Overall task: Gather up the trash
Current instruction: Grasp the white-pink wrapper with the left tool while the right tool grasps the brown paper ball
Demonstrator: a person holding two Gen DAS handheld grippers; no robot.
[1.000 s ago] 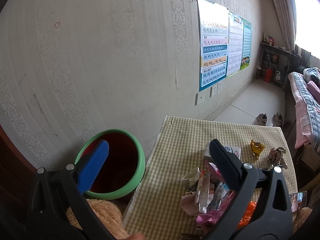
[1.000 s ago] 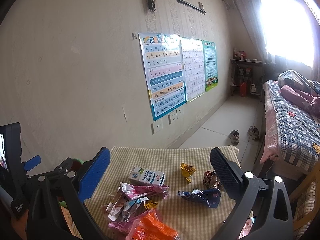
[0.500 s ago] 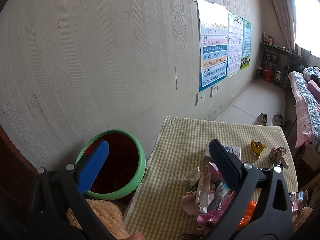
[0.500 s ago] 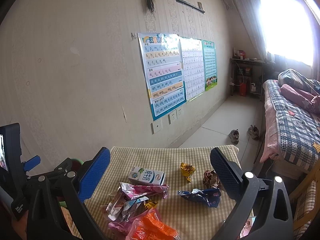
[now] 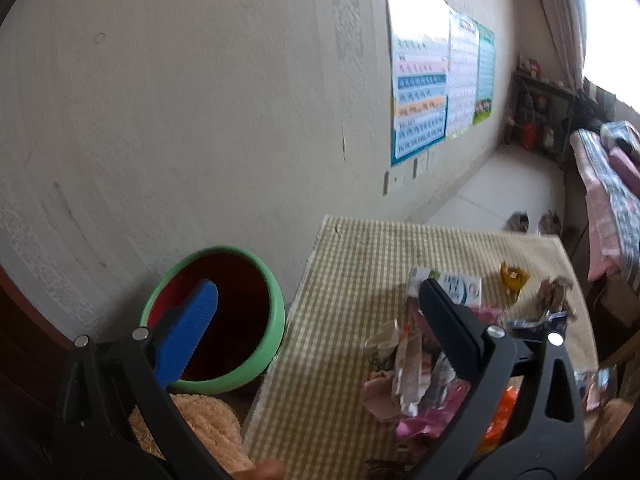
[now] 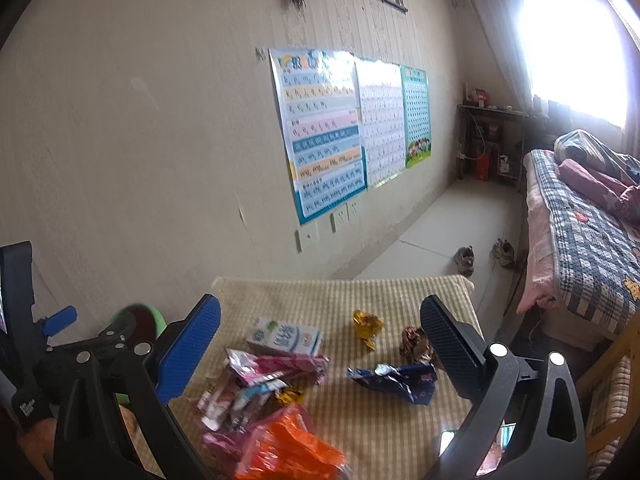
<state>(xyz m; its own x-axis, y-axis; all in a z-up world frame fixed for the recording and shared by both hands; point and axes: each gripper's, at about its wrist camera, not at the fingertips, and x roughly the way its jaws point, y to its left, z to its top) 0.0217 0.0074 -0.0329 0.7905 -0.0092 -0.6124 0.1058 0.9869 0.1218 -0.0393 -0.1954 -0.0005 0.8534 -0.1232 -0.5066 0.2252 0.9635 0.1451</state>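
Trash lies on a checked tablecloth [image 6: 320, 296]: a white milk carton [image 6: 284, 338], pink wrappers [image 6: 276, 368], an orange bag [image 6: 292, 448], a gold wrapper [image 6: 366, 322], a brown crumpled wrapper [image 6: 414, 344] and a dark blue wrapper [image 6: 400, 378]. A green bin with a dark red inside [image 5: 224, 320] stands left of the table. My left gripper [image 5: 316, 316] is open and empty, above the table's left edge and the bin. My right gripper [image 6: 320, 336] is open and empty, above the trash pile. The carton [image 5: 460, 286] and pink wrappers [image 5: 416, 364] also show in the left wrist view.
A wall with posters [image 6: 332, 132] runs behind the table. A bed [image 6: 592, 248] stands to the right, with shoes [image 6: 466, 258] on the floor beyond the table. A tan plush thing [image 5: 192, 420] lies below the bin. The left gripper's body [image 6: 52, 356] shows at the left.
Both views have shifted slightly and blurred; both grippers stay open and empty. The trash has not moved.
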